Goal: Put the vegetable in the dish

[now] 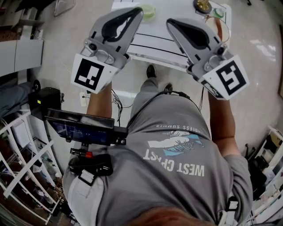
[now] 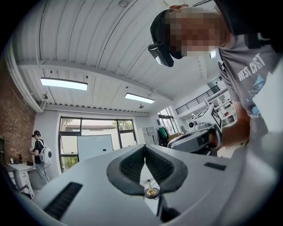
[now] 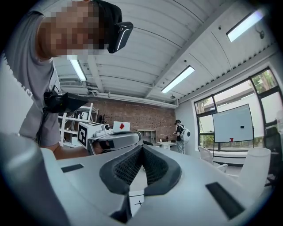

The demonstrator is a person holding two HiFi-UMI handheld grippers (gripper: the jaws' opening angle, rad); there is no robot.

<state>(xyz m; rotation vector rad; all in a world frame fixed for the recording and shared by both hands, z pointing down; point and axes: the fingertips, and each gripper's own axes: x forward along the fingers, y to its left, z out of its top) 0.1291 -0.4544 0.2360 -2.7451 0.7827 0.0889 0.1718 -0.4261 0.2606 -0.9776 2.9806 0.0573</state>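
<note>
My left hand-held gripper (image 2: 144,147) has its jaws pressed together with nothing between them. My right hand-held gripper (image 3: 141,147) is closed the same way and is also empty. I hold both raised side by side, short of the white tabletop (image 1: 154,46). A pale green dish (image 1: 148,10) sits there, just past the left tip. A small green thing (image 1: 219,12) lies near the tabletop's right end, too small to tell whether it is the vegetable.

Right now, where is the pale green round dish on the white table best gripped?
Probably pinch the near rim of the pale green round dish from above, straddling its wall: it sits upright, open side up, though partly hidden.
</note>
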